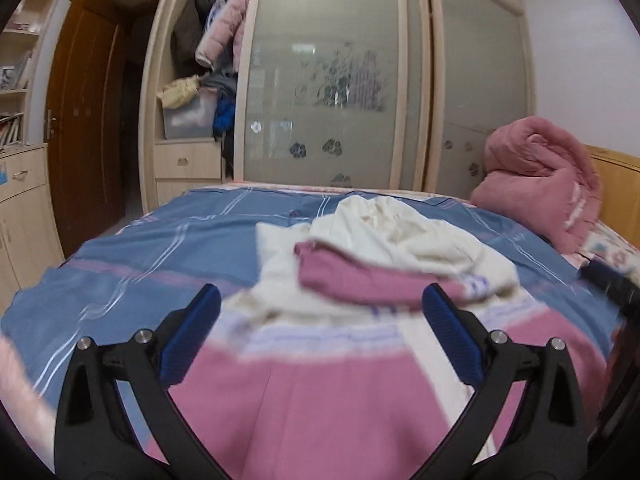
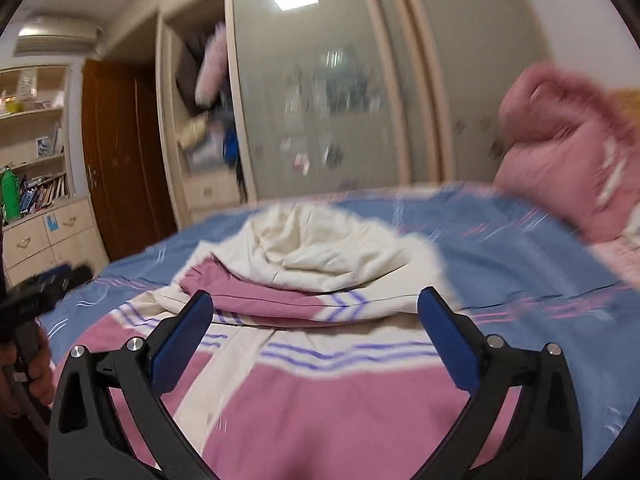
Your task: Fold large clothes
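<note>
Left wrist view is showing the left tongs gaping wide, holding nothing, hovering over the pink-and-cream garment lying on the bed; the right tongs are gaping likewise; the garment is running lengthwise away from both, hood farthest; neither hand is looking clearly nearer

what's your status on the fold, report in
Left hand-held gripper open, right hand-held gripper open, both empty. Pink and cream hoodie lies rumpled on the bed, unfolded. Pink quilt bundled at the far corner, clear of it.
</note>
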